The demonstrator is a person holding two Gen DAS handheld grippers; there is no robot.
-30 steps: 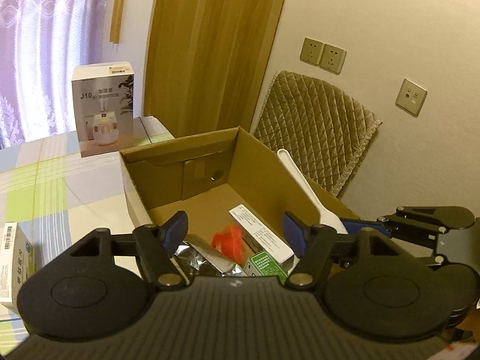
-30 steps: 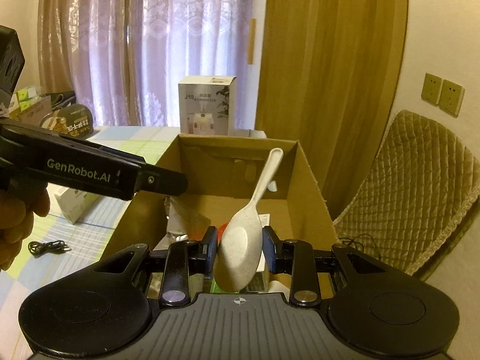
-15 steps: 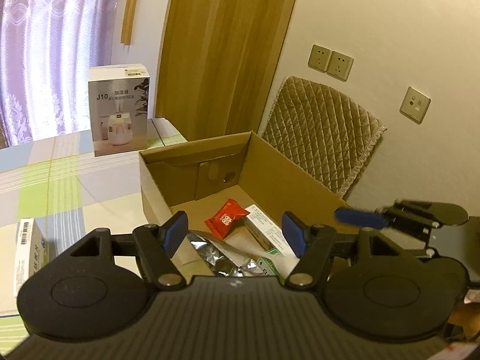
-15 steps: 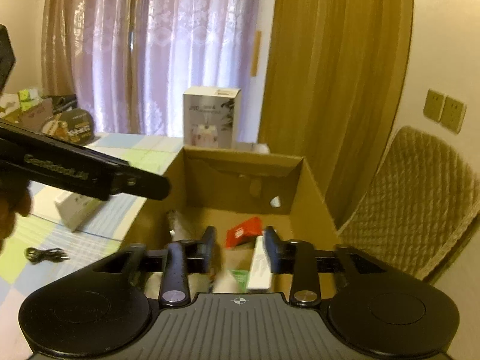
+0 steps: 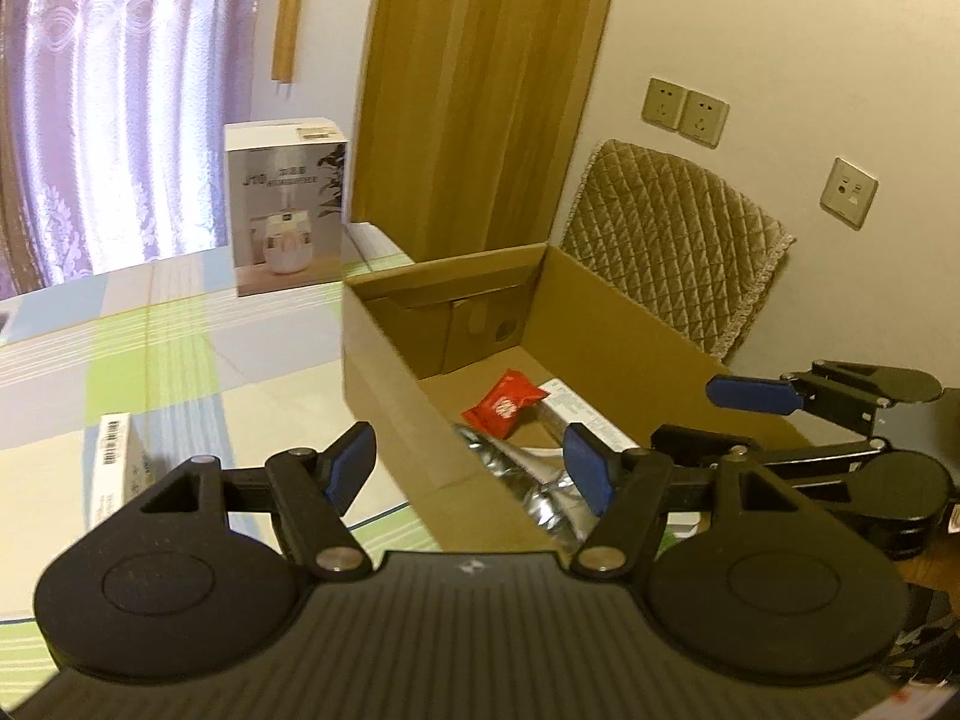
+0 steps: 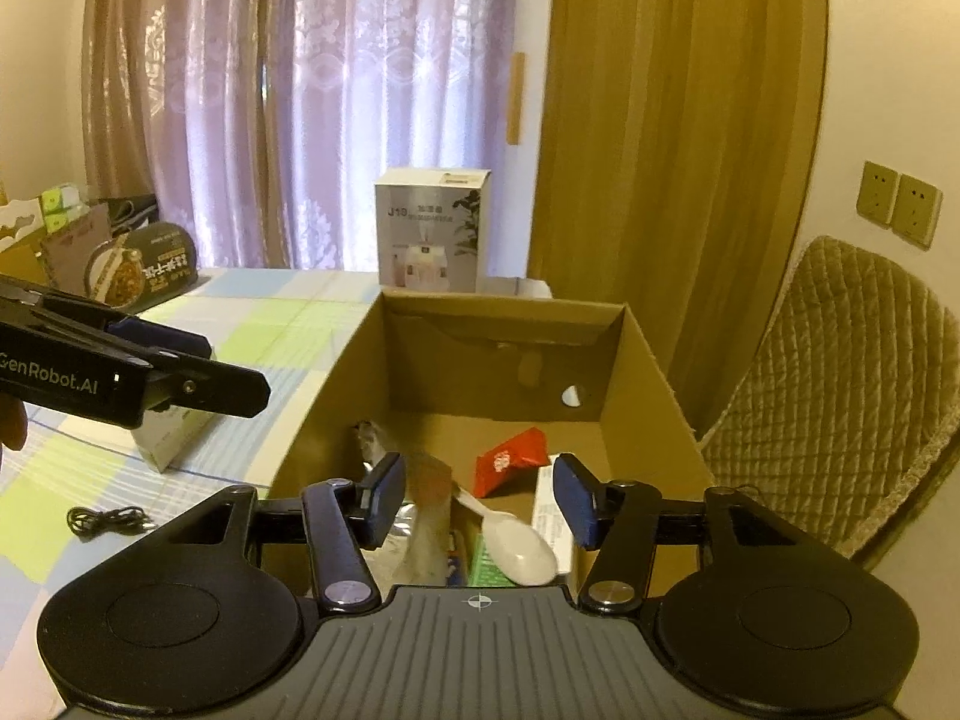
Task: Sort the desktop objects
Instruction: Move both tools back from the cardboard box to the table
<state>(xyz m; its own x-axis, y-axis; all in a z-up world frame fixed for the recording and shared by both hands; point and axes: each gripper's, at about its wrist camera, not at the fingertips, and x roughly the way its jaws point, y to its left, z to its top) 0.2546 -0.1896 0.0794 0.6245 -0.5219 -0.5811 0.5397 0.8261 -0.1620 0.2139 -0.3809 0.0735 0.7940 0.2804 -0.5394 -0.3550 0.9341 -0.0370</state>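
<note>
Checked tablecloth (image 6: 264, 324), spoon (image 6: 516, 546) in carton (image 6: 654, 372)

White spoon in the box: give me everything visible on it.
The white spoon looks like matte plastic, one piece, with a broad oval bowl and a slim handle. It lies loose in the cardboard box, bowl nearest the camera, handle angled up and left. It rests on the packets there, against a green carton. The open right claw hangs above it, not touching.
</note>
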